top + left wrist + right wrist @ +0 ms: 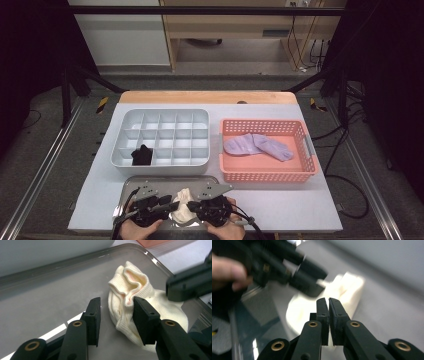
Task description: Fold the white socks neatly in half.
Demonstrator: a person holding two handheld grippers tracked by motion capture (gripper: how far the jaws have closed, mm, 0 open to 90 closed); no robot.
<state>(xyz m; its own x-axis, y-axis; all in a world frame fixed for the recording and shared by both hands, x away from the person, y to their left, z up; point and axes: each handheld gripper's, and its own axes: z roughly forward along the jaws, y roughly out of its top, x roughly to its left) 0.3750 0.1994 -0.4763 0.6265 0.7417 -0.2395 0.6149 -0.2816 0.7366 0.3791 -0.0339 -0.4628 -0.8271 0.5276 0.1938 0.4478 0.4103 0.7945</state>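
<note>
A crumpled cream sock [183,202] lies on a grey metal tray [150,181] at the table's front edge. My left gripper [117,320] is open; its right jaw rests against the sock [125,287] and its left jaw stands on bare tray, neither pad pressing. My right gripper [328,312] is shut, jaws together just above the sock [352,285]; I cannot tell whether fabric is pinched. In the high view the left gripper [171,206] and right gripper [194,206] point at each other across the sock.
Behind the tray stands a white compartment organiser [165,112] with a black sock [142,155] in a front-left cell. To its right is a pink basket [270,176] holding purple socks [257,146]. Hands hold both grippers at the bottom edge.
</note>
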